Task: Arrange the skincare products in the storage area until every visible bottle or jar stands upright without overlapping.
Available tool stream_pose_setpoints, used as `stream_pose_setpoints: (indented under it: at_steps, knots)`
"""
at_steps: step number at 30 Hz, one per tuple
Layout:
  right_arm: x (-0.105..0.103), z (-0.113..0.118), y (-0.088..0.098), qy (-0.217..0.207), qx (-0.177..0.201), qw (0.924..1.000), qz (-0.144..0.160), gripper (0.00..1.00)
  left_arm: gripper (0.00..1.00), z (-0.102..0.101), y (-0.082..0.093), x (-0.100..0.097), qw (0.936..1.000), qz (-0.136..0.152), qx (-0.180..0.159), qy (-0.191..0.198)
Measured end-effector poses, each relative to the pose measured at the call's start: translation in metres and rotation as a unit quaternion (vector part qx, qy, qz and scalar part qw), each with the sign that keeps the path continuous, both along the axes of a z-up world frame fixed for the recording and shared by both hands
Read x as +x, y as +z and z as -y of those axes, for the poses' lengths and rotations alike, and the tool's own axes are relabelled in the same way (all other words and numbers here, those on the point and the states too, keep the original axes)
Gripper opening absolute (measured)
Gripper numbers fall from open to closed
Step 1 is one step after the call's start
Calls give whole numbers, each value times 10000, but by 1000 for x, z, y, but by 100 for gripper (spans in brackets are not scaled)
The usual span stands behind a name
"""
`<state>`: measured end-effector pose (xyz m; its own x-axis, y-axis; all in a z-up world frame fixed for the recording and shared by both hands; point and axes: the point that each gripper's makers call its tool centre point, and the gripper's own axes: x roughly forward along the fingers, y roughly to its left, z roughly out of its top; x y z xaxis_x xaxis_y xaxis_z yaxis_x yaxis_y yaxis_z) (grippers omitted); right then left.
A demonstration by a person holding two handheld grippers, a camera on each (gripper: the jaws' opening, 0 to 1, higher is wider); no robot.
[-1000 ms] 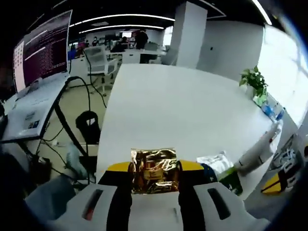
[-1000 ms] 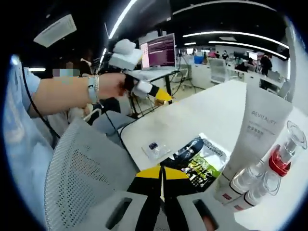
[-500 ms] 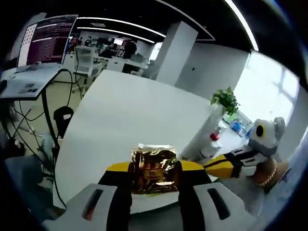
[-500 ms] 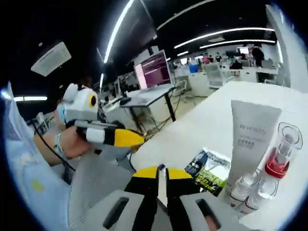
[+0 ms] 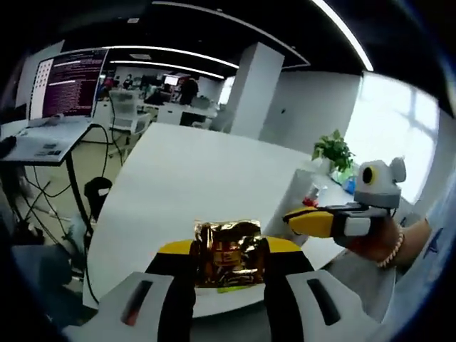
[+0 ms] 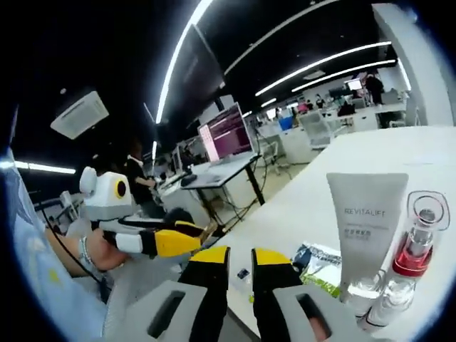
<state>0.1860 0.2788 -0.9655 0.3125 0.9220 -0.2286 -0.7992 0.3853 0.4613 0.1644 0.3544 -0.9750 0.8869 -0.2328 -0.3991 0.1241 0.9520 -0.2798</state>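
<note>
Left gripper view showed the left gripper squeezing a gold packet at the bottom middle. Right gripper had nothing, jaws a little apart. Its swing might have tipped the standing tube and bottles (lower right).

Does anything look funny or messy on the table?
A little. The green and black packets lie flat by the foot of the white tube, while the tube and the red-collared clear bottle stand upright. The left tongs hold a crinkled gold packet in the air, not yet put down.
</note>
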Motion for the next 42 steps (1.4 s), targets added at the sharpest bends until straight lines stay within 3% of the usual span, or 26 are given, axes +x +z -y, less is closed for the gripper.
stream_pose_setpoints:
  at_steps: [3, 6, 7, 10, 15, 19, 25, 28, 32, 36, 42]
  knots:
    - [0, -2, -4, 79, -32, 9999, -135, 7, 32, -1, -3, 0, 9998, -6, 205, 16]
    - [5, -2, 1, -66, 190, 9995, -227, 8, 32, 3, -5, 0, 9997, -11, 209, -117]
    - [7, -3, 2, -182, 334, 9985, -400, 9, 32, 2, -7, 1, 9995, -3, 293, -104]
    - [7, -5, -3, -108, 328, 9976, -598, 11, 32, -2, -3, 3, 9983, 233, 532, 27]
    - [12, -10, 8, -35, 430, 9977, -514, 11, 32, 1, 0, 0, 9964, 423, 730, 0]
    - [10, -17, 16, 205, 424, 9989, -80, 12, 32, 1, 1, 2, 9950, 489, 872, 55]
    - [-11, -14, 10, 376, 482, 9977, -296, 13, 32, 1, 2, 2, 9937, 543, 974, 56]
    - [-10, -16, 13, 428, 526, 9975, -215, 13, 32, 2, 3, 3, 9927, 599, 1044, 97]
    - [-18, -20, 5, 560, 584, 9941, -719, 14, 32, 3, 5, 2, 9909, 679, 1154, 120]
    - [-15, -22, 4, 558, 648, 9933, -772, 16, 32, 8, 5, 1, 9884, 718, 1338, 60]
    - [-17, -33, -6, 531, 603, 9900, -1162, 13, 32, 21, 13, -6, 9851, 986, 1398, -181]
